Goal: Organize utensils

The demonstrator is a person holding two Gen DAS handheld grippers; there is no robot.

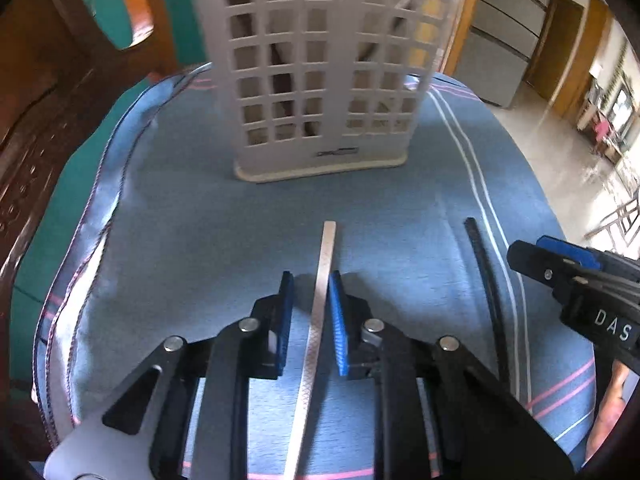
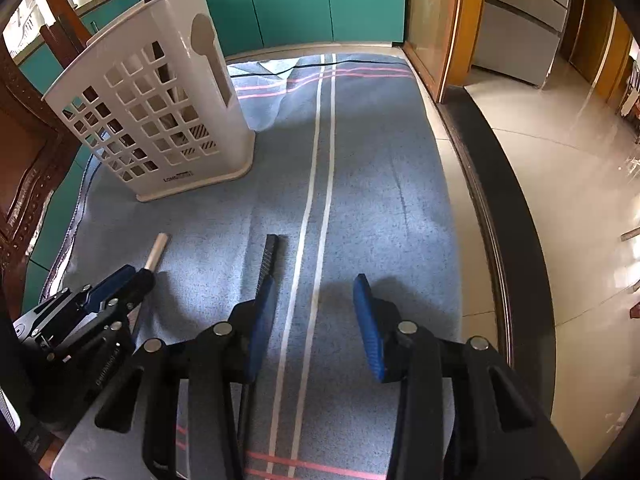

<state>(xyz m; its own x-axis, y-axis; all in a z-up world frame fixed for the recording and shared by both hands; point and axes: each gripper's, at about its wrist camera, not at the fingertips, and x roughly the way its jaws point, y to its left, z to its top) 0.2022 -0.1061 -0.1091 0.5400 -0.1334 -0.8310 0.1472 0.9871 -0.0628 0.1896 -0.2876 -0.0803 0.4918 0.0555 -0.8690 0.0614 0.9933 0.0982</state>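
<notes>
The pale stick (image 1: 326,264) lay on the blue cloth (image 1: 180,220), near the white holder (image 1: 320,80). The left gripper (image 1: 312,312) sat around it, jaws apart. The right gripper (image 2: 316,320) was wide apart too, beside the black stick (image 2: 269,260). Both sticks looked light, stiff and maybe slippery; hold near the middle.

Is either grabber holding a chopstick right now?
No. The left gripper straddles the pale chopstick, jaws not closed. The right gripper is open and empty.

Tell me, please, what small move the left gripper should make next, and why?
Probably close the left gripper: the silver chopstick already lies between its open blue fingers on the blue cloth, unclamped, and the white holder stands straight ahead.
</notes>
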